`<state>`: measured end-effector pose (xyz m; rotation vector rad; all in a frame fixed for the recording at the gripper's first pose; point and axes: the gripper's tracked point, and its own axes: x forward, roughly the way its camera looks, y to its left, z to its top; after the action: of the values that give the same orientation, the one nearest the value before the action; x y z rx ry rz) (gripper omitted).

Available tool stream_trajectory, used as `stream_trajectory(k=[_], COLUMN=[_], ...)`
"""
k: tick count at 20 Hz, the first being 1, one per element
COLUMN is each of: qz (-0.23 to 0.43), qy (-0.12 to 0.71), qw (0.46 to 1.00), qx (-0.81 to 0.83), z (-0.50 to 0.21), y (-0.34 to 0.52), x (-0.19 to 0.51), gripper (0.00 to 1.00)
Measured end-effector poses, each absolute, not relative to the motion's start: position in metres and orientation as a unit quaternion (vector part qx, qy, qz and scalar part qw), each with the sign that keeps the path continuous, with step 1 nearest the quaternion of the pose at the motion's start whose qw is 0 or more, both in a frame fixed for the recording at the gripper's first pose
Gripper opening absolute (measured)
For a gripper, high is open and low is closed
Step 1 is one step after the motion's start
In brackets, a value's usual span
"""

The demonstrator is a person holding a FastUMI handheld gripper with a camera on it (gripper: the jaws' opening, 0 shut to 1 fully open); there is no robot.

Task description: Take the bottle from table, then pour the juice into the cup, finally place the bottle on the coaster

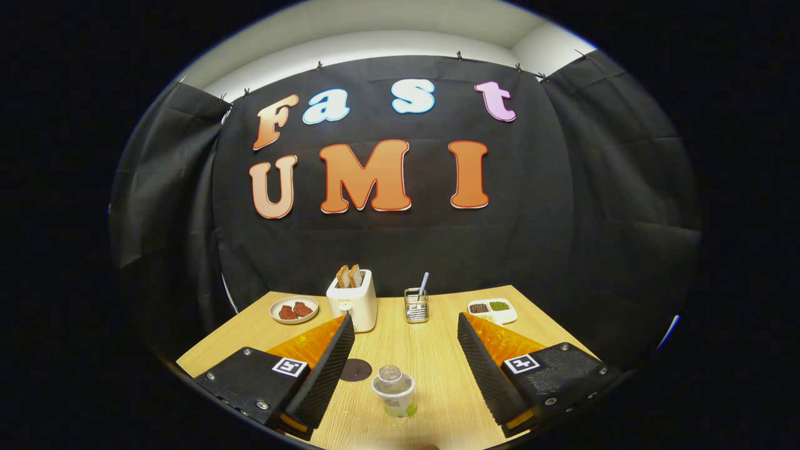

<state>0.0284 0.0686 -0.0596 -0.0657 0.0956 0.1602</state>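
A small bottle (pixel 394 392) with a clear cap and a white and green label stands upright on the wooden table (pixel 437 369), low between my two fingers and apart from both. A dark round coaster (pixel 355 370) lies flat on the table just left of the bottle, close to the left finger (pixel 325 369). My gripper (pixel 405 320) is open wide above the table, with nothing touching either pad. The right finger (pixel 484 369) stands well to the right of the bottle.
Beyond the fingertips stand a white toaster (pixel 354 300) with two slices of toast and a wire holder (pixel 416 305) with a straw. A plate of red food (pixel 294 309) sits far left, a divided white tray (pixel 493 310) far right. Black cloth walls the table.
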Motion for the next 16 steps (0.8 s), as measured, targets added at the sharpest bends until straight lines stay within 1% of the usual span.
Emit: stream_trajectory(k=[16], qz=[0.086], qy=[0.155], qw=[0.982], qx=[-0.069], z=[-0.179], y=[0.075], x=[0.039], gripper=[0.99])
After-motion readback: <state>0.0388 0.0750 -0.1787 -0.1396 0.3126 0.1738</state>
